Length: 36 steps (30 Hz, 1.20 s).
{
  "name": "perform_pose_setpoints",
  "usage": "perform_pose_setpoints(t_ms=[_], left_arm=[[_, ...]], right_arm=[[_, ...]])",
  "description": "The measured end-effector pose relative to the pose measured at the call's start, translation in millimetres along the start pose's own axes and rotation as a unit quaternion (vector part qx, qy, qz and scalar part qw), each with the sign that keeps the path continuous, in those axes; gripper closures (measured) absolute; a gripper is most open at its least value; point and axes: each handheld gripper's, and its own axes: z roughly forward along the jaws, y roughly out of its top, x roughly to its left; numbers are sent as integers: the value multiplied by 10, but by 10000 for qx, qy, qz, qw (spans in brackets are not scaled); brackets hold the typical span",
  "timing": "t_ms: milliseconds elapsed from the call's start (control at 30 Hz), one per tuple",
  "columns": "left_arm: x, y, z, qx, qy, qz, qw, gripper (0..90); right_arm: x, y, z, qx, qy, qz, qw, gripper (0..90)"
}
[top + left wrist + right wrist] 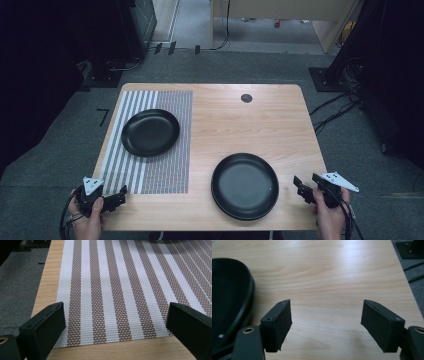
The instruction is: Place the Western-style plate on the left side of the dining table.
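1. Black plates, stacked, sit on the bench at about 5 o'clock of its top, near the front edge; in the right hand-held gripper view their rim curves at 9 o'clock, just beside the left jaw and apart from it.
2. Right hand-held gripper is held at the bench's right front corner, at 3 o'clock of the stack, near the rim without touching it. Its jaws stand wide apart with bare wood between them; it has hold of nothing.
3. Left hand-held gripper is held at the front left corner, at 7 o'clock of the bench. Its jaws are spread wide over the near edge of a striped woven placemat and grip nothing.
4. Placemat, brown and white, lies on the left part of the bench.
5. Single black plate rests on the placemat's far part, at 10 o'clock of the bench, well apart from both hand-held grippers.
6. Small dark round grommet sits in the bench top at 12 o'clock, near the far edge.
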Motion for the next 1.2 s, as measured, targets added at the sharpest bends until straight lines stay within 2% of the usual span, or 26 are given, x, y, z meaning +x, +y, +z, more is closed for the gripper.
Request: perform_pose_setpoints(t_ms=[100,267,433,567,1200], left_arm=[[-3,-11,21,57,2,24,10000,24],[-12,-25,22,22,13,60,10000,24],[-13,-37,25,-19,12,65,10000,18],[-12,-37,24,-19,8,67,10000,18],[-11,-38,24,-17,5,65,10000,18]], right_arm=[[-62,-38,17,103,-29,29,9999,242],[-67,-105,86,377,-185,-135,9990,240],[-46,-130,107,369,-268,-329,9984,241],[2,-143,128,418,-416,-601,9964,223],[7,-141,136,442,-379,-631,9963,195]])
